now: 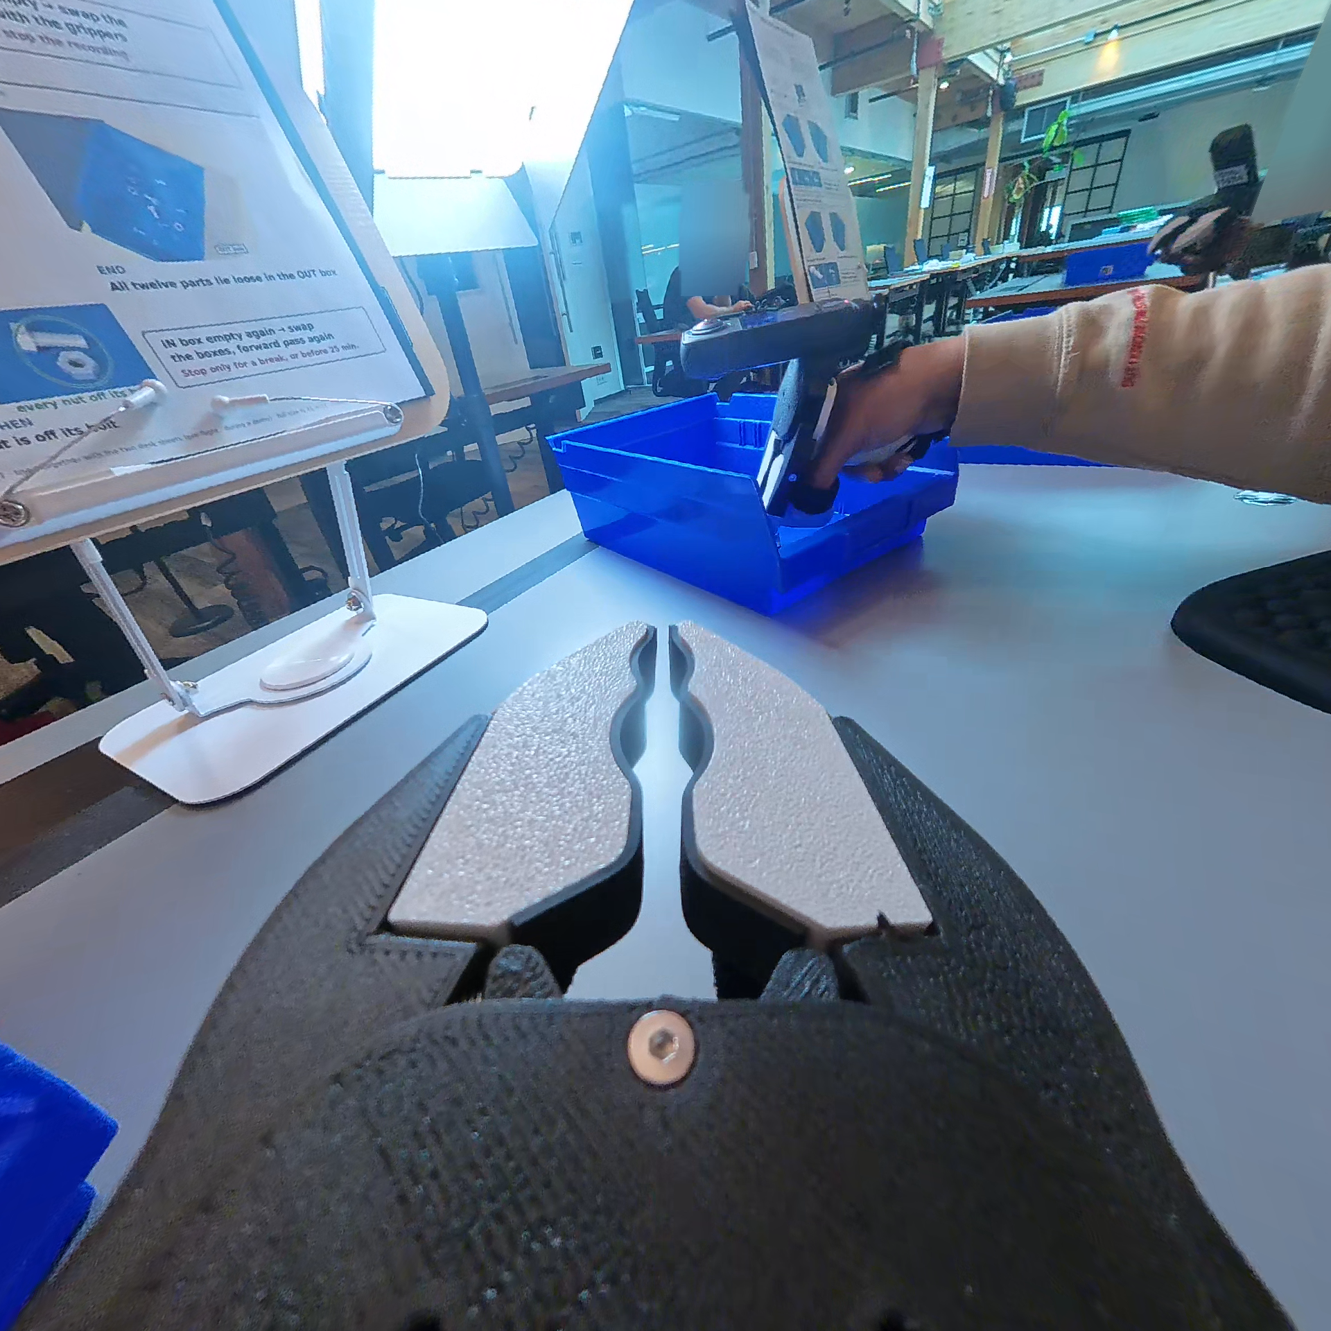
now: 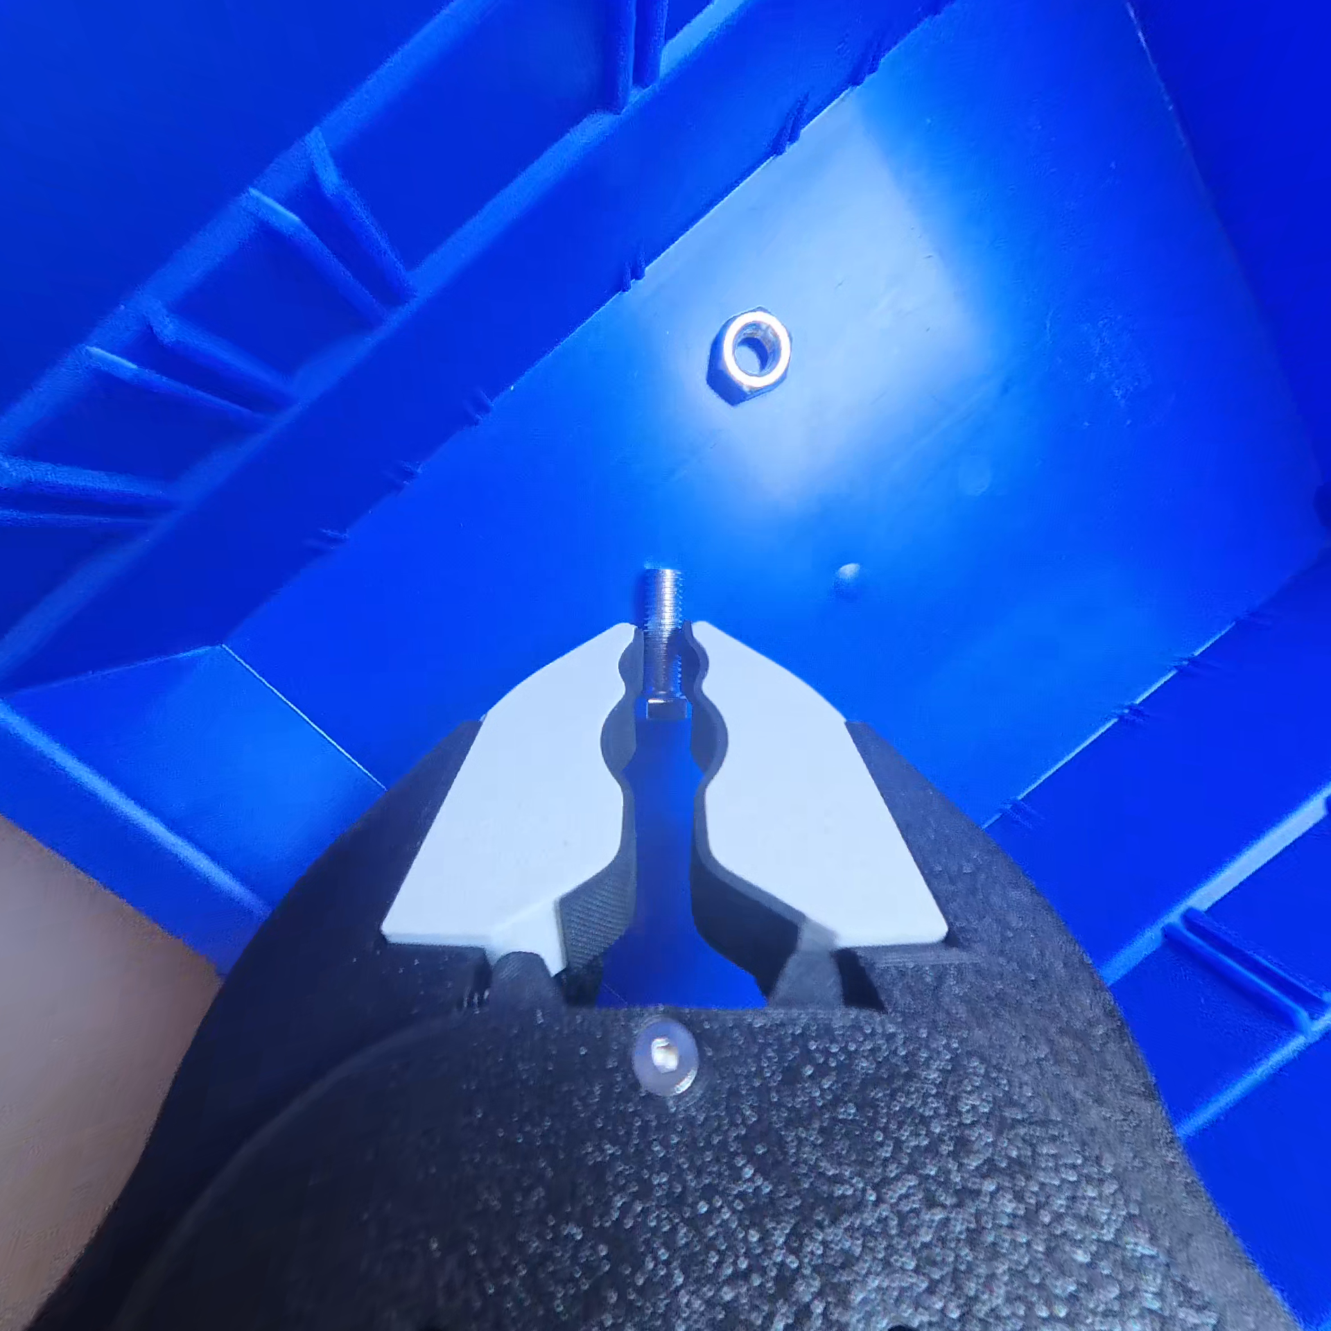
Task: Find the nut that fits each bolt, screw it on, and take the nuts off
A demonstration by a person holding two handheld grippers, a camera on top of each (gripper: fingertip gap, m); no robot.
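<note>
Between the pale pads of the right tool (image 2: 662, 666): one small steel bolt (image 2: 661, 634), pinched at the shank, head toward the tool body, threaded end sticking out past the tips toward 12 o'clock. Whether the tip touches the floor of the blue bin (image 2: 936, 648) cannot be told.

Item, bolt: stiff, light, smooth metal; likely to twist or slip if held only by the threads. Best hold, by judgement: on the shank just above the head, leaving the thread free for a nut.

Item, nut (image 2: 750, 354): one, hexagonal, bright steel, lying flat on the bin floor at 12 o'clock from the bolt, near but apart. Small, hard, likely to skate on the slick plastic; take it across two flats.

Item, left tool (image 1: 662, 641): pads drawn nearly together with a thin slit between, nothing held, low over the grey worktop (image 1: 1008, 792).

Item, right tool as seen from the left wrist view (image 1: 792, 497): pointed steeply down into the blue bin (image 1: 684, 518) at 1 o'clock, held by a hand (image 1: 886, 418) with the sleeved forearm reaching in from 3 o'clock, roughly level.

Item, white stand (image 1: 288, 691) carrying an instruction sheet (image 1: 180, 238): at 10 o'clock on the worktop.

Item, black mat (image 1: 1275, 626): at 3 o'clock, edge only.

Item, second blue object (image 1: 43, 1167): at 8 o'clock, partly seen, kind uncertain.
</note>
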